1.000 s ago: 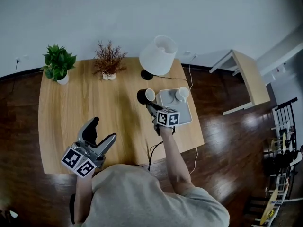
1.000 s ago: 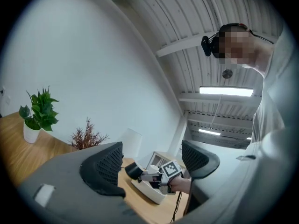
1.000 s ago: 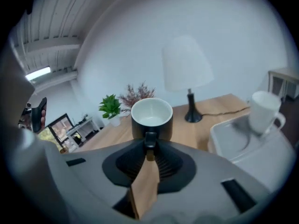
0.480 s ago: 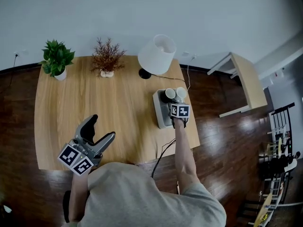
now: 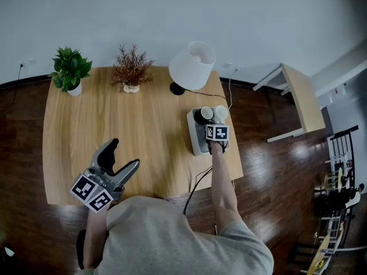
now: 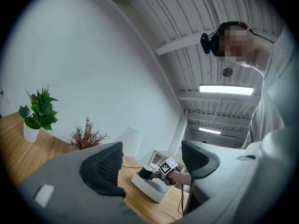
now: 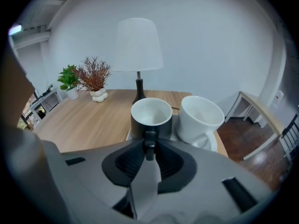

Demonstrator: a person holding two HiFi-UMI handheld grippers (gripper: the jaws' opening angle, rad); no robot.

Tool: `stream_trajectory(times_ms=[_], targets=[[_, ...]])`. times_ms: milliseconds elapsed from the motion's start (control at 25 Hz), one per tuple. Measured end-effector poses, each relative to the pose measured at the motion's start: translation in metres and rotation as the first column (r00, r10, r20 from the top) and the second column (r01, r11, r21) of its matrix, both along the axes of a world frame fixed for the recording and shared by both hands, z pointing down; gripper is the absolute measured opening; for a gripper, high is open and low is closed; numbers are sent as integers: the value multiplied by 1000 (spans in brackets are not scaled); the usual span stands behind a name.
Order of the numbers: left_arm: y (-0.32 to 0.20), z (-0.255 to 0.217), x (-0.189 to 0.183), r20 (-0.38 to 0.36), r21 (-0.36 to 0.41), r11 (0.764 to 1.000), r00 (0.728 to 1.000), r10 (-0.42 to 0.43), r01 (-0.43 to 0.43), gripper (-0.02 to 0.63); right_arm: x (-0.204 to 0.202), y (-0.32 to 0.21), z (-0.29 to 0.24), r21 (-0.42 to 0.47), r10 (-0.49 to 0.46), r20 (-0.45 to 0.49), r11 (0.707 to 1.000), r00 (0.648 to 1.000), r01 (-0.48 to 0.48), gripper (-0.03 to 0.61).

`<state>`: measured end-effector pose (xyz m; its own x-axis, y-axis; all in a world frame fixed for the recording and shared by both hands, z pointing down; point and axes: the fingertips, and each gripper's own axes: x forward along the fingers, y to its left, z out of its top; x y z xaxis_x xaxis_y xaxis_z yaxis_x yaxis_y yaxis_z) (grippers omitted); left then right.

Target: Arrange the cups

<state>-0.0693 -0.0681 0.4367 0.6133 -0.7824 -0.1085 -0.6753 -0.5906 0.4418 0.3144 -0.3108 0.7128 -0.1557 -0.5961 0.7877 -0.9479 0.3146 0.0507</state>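
Jaws of my right gripper (image 7: 149, 148) are pinching the black cup (image 7: 150, 118) handle; I am aiming level, clear of the white cup (image 7: 201, 118).

The table (image 5: 132, 136) is bare across its middle and left, open from the near edge. Along the far edge stand a plant (image 5: 70, 70), dry twigs (image 5: 131, 70) and a lamp (image 5: 192, 66), the lamp just behind the tray (image 5: 195, 145) at the right edge. A black cup (image 5: 202, 116) and a white cup (image 5: 220, 113), side by side, fill the tray's far end.
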Motion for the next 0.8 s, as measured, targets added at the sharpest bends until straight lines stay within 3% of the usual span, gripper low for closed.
stream_trajectory(times_ms=[120, 160, 200, 440, 520, 560, 600, 680, 800], targets=[[-1, 0, 0, 0, -1, 1000, 1000, -2, 2, 388, 4, -1, -1, 6, 5, -51, 1000, 999, -5, 113], [-1, 0, 0, 1, -1, 1000, 1000, -2, 2, 388, 5, 1, -1, 1, 14, -61, 1000, 998, -14, 141], [-2, 0, 0, 2, -1, 1000, 1000, -2, 2, 388, 7, 4, -1, -5, 24, -62, 1000, 998, -24, 211], [-7, -2, 2, 4, 11, 1000, 1000, 8, -8, 388, 5, 47, -24, 42, 65, 30, 997, 997, -66, 215], [-8, -3, 3, 7, 15, 1000, 1000, 19, -19, 388, -25, 62, -49, 124, -6, 91, 992, 996, -5, 156], [-9, -4, 4, 8, 19, 1000, 1000, 25, -25, 388, -46, 69, -66, 178, -69, 125, 983, 990, 46, 155], [-10, -6, 5, 9, 23, 999, 999, 31, -31, 388, -70, 77, -83, 236, -142, 158, 966, 977, 102, 106], [-12, -10, 7, 10, 36, 998, 999, 41, -42, 388, -118, 95, -119, 343, -285, 220, 918, 933, 199, 97], [-14, -17, 9, 11, 60, 997, 998, 54, -54, 388, -174, 123, -167, 471, -429, 314, 845, 847, 253, 75]])
